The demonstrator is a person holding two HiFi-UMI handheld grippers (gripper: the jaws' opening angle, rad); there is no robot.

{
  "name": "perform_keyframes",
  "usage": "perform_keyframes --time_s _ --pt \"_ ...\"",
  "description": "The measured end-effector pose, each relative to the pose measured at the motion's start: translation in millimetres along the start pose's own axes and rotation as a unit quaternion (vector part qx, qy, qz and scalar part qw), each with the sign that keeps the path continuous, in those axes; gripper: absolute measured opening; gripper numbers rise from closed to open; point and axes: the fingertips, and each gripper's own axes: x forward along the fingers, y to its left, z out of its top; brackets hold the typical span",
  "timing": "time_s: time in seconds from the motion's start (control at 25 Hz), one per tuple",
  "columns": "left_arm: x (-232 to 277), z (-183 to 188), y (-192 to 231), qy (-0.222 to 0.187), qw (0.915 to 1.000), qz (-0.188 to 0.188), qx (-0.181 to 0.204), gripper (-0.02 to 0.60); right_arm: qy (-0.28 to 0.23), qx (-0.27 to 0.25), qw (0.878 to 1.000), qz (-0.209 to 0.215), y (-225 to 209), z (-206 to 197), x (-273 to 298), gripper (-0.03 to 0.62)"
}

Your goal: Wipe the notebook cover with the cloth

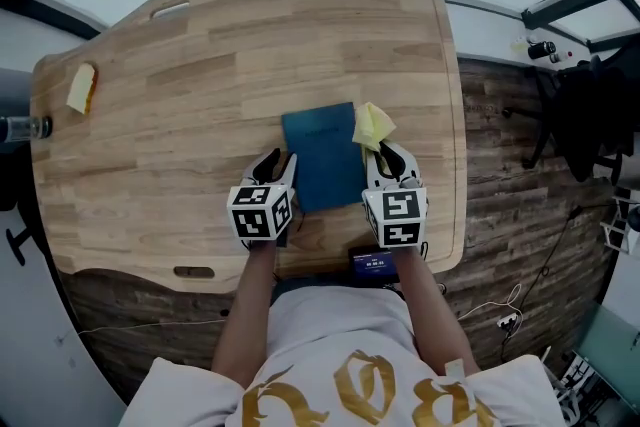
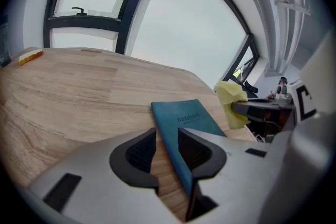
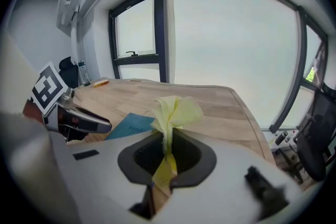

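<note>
Pinching anything, that right gripper (image 3: 167,139)?

Yes. Its jaws are pressed together on the yellow cloth (image 3: 176,107). The cloth bunches up out of the tips, and a narrow strip of it runs back between the pads.

And the left gripper (image 2: 167,134)?

Its jaws stand spread. The near left edge of the blue notebook (image 1: 322,155) runs between them, close against one jaw, with bare wood showing on the other side. I can't say for sure whether that jaw touches it.

Where does the notebook sit, then?

It lies flat and closed on the wooden table (image 1: 200,65), cover up, with the word "notebook" printed on it. It is toward the person's side of the table and right of the middle, with one gripper at each of its long edges. The bunched cloth is up at its far right corner, and most of the cover is bare.

Both grippers tilted?

Both point forward and down toward the tabletop, marker cubes nearest the person.

Anything else about?

A small yellow and orange thing (image 1: 82,87) lies well apart at the table's far left corner. A small dark device (image 1: 372,263) sits at the near edge by the person's body. A dark chair (image 1: 590,115) stands on the floor to the right.
</note>
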Motion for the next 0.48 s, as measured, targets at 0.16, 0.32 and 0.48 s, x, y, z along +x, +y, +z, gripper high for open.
perform_keyframes --time_s 0.16,0.32,0.48 --pt "8 -4 -4 0.016 0.9998 -0.011 0.001 0.123 0.01 -0.003 1.0 0.01 1 -1 16 0.037" --pt "16 -11 -8 0.033 0.9993 -0.016 0.0 0.123 0.018 -0.009 1.0 0.019 5 -2 29 0.037" --pt "18 -13 -7 0.038 0.9992 -0.01 -0.001 0.124 0.022 -0.017 0.999 0.025 6 -1 39 0.037"
